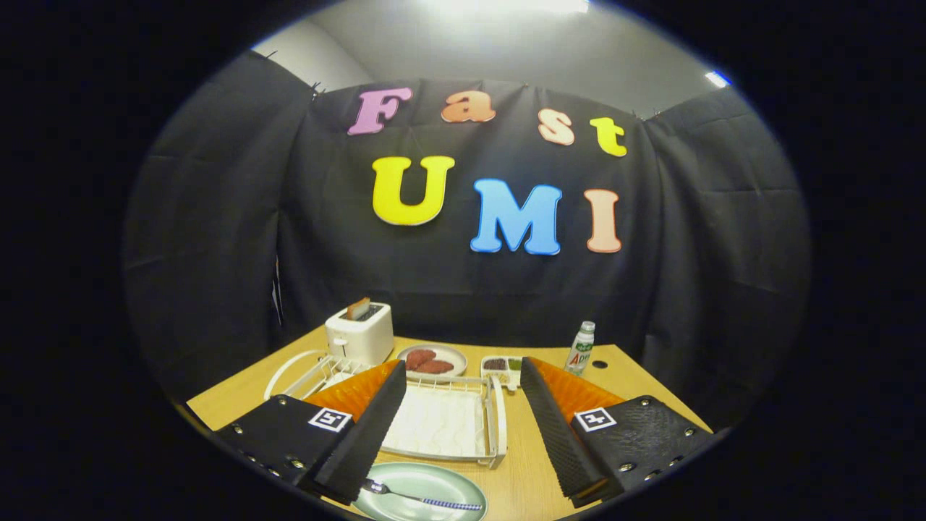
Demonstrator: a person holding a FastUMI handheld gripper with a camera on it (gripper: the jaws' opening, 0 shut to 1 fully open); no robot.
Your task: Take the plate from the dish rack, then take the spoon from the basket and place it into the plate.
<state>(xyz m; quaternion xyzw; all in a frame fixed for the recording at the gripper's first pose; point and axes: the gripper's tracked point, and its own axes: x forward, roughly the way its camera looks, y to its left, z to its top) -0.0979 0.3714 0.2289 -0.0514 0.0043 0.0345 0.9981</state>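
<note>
Resting: one spoon [423, 498] on one plate [434, 479] | jaws apart, empty | one dish rack [443, 423]

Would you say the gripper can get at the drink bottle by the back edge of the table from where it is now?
Probably yes. The gripper is open and holds nothing, and the bottle stands upright beyond its right finger, apart from the small snack tray beside it, with bare table around it.

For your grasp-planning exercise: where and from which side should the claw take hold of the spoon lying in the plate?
Grip the spoon by its patterned handle, from above, claw fingers spread wide now, straddling it crosswise. It lies flat across the pale green plate, handle slim and straight, bowl against the left finger.
</note>
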